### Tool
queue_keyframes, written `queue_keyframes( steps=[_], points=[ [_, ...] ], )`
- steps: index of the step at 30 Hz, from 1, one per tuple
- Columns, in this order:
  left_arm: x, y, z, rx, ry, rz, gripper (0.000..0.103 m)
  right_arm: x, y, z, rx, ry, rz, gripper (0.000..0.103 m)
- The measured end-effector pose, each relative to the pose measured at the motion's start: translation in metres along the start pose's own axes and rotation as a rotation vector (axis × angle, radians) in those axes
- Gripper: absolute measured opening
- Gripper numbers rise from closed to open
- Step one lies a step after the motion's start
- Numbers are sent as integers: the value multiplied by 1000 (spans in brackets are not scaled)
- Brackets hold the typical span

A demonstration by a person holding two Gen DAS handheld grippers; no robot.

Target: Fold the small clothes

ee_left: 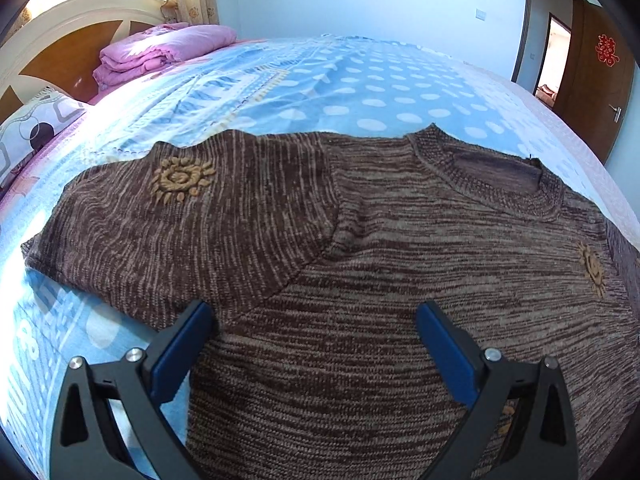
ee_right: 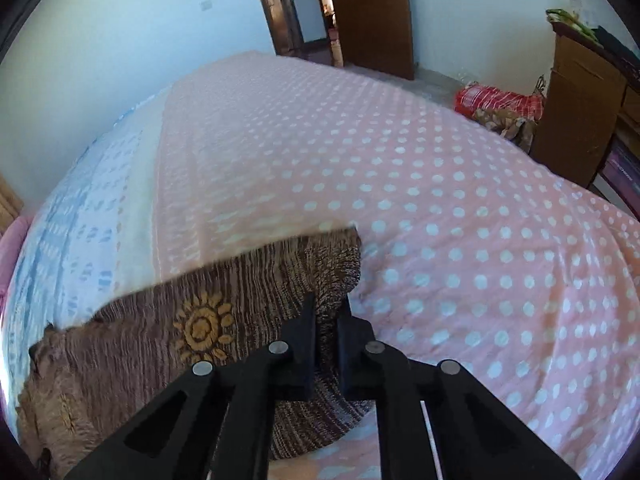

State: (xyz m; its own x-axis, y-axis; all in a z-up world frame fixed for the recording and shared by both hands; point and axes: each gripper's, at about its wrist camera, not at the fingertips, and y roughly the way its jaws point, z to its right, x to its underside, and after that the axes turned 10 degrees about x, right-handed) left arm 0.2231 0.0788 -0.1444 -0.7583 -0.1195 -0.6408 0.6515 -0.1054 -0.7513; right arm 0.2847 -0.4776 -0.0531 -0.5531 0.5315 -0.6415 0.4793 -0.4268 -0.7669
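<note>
A brown knit sweater (ee_left: 360,280) with tan sun emblems lies front up on the bed, its left sleeve (ee_left: 180,216) folded across the chest. My left gripper (ee_left: 316,320) is open and empty, hovering just above the sweater's body. In the right wrist view my right gripper (ee_right: 326,308) is shut on the sweater's right sleeve (ee_right: 256,300), near the cuff, and holds it lifted off the pink dotted blanket (ee_right: 440,220). The sleeve looks motion-blurred.
The bed carries a blue dotted blanket (ee_left: 320,80), a folded pink quilt (ee_left: 160,52) and a pillow (ee_left: 36,132) by the headboard (ee_left: 60,40). A wooden cabinet (ee_right: 580,100) and red bag (ee_right: 496,100) stand beyond the bed's foot. Doors (ee_right: 368,12) are behind.
</note>
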Motion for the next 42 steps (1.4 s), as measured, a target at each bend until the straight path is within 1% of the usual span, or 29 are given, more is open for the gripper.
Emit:
queue_keyframes(
  steps=[2,5,8,11,14,19,22,25,26,27,28,29,30,32,34,35,36,38,40,42],
  points=[
    [0,-1,0,3,-1,2,103,-10,-28,-5,12,11,82,7],
    [0,0,0,5,-2,4,103,-20,-69,-25,-15,-16,165,7],
    [1,-1,0,4,-2,4,103,-19,-102,-62,-81,-95,200,7],
    [1,-2,0,2,0,3,103,-7,-121,-113,-154,-179,199,7],
    [1,-2,-1,5,-1,5,103,24,-137,-170,-265,-260,159,7],
    [1,-3,-2,28,-14,20,103,99,-153,-260,-440,-377,88,7],
    [1,-4,-4,39,-19,26,103,143,-146,-300,-489,-425,39,7],
    [0,-4,-5,49,-24,33,103,183,-130,-326,-523,-474,-9,8],
    [1,-5,-6,52,-25,35,103,195,-125,-332,-549,-493,-37,10],
    [1,-5,-6,56,-27,38,103,204,-118,-338,-554,-514,-70,12],
    [1,-5,-6,60,-29,40,103,211,-112,-340,-558,-531,-107,15],
    [0,-4,-6,61,-30,41,103,215,-107,-341,-582,-543,-152,22],
    [1,-5,-7,61,-30,42,103,215,-107,-339,-616,-539,-167,29],
    [2,-4,-7,61,-29,43,103,205,-111,-327,-652,-503,-151,35],
    [2,-4,-7,61,-29,43,103,181,-118,-300,-677,-428,-109,37],
    [2,-4,-7,61,-29,42,103,163,-119,-281,-686,-369,-82,37],
    [2,-4,-7,60,-29,41,103,148,-117,-265,-673,-328,-67,37],
    [1,-4,-6,55,-26,34,103,115,-104,-231,-598,-260,-55,37],
    [1,-4,-6,53,-21,30,103,86,-84,-198,-528,-201,-71,37],
    [-2,-6,-2,54,-10,21,103,66,-62,-176,-510,-182,-115,37]
  ],
)
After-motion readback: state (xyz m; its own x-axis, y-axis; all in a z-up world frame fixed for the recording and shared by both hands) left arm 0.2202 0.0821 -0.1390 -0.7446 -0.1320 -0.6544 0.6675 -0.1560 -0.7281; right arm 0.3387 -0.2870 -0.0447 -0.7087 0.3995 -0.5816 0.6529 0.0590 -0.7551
